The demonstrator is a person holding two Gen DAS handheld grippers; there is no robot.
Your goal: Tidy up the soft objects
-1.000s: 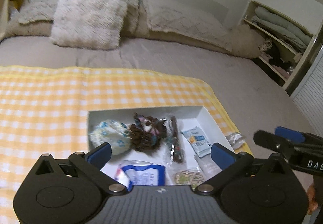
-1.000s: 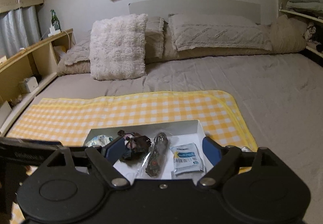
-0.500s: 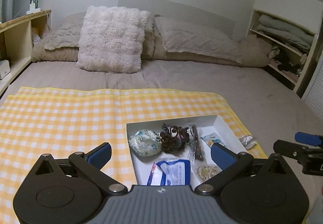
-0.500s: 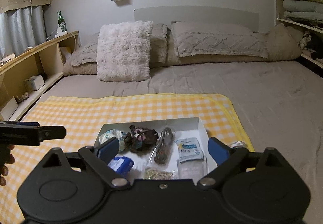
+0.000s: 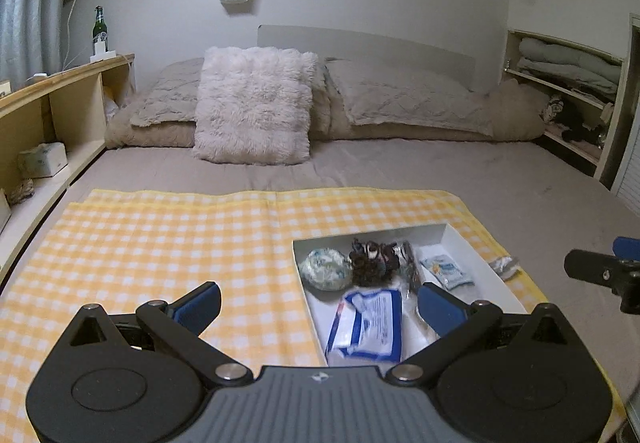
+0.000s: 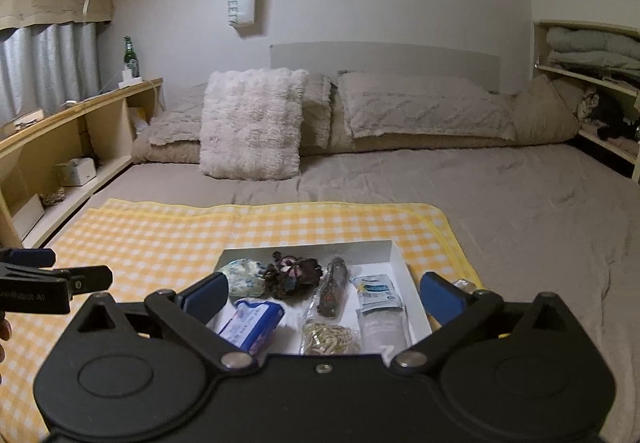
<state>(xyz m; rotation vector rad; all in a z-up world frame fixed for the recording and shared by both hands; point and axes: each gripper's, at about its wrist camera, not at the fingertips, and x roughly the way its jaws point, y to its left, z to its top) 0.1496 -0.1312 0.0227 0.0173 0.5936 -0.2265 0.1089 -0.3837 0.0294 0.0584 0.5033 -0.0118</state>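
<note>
1. The left gripper hangs over the yellow checked cloth on the bed. Its blue jaws are wide apart and hold nothing.
2. The right gripper hangs over the white box. Its jaws are wide apart too, with nothing between them.
3. The white box sits on the cloth, at about 4 o'clock from the cloth's middle in the left view.
4. Inside the box, a round flowery soft ball lies at 10 o'clock. Just beside it is a dark fuzzy bundle; I cannot tell what it is.
5. A blue and white packet lies at 7 o'clock. The right gripper's body hides its near end.
6. A small blue and white pouch lies at 3 o'clock. A dark long thing in clear wrap lies next to it.
7. A bag of gold bits is partly cut off by the gripper.
8. A crinkly silver scrap lies just outside the box, too small to make out.
9. A fluffy pillow leans at 12 o'clock, well apart from the box.
</note>
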